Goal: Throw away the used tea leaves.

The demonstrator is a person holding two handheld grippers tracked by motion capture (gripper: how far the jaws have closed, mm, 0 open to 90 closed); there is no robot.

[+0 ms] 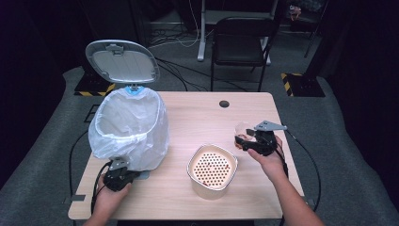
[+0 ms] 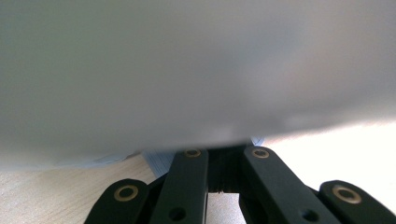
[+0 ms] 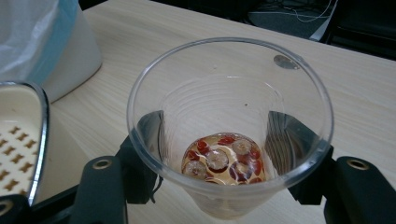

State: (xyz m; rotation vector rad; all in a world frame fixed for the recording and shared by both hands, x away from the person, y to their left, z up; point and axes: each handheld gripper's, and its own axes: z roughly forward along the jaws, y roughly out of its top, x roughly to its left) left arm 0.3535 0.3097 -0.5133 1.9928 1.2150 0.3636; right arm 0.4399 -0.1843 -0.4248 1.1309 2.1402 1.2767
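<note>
A clear, ribbed plastic cup (image 3: 230, 130) with a small pool of amber liquid and red and pale round pieces at its bottom is clamped upright between the two black jaws of the right gripper (image 1: 248, 139), one pad on each side of its wall. The jaws stand partly apart, as wide as the cup. Held level like this, nothing spills. In the high view the cup (image 1: 243, 130) is over the right part of the light wooden table (image 1: 197, 113), near its right edge.

Just to the left of the cup stands a cream, rounded-square container with a perforated strainer insert (image 1: 212, 168), a few reddish bits on the holes. It probably waits to catch the solids if the cup is poured through it.

Farther left is a white bin lined with a translucent plastic bag (image 1: 128, 129), its grey lid (image 1: 121, 61) propped open behind. The left gripper (image 1: 127, 176) sits at the bin's base, its jaws closed together up against the bag, apparently steadying it; whether they pinch any film is hidden.

Between cup and strainer the table is bare, giving a short, open path. The bin crowds the left edge; a black chair (image 1: 242, 42) stands beyond the far edge.
</note>
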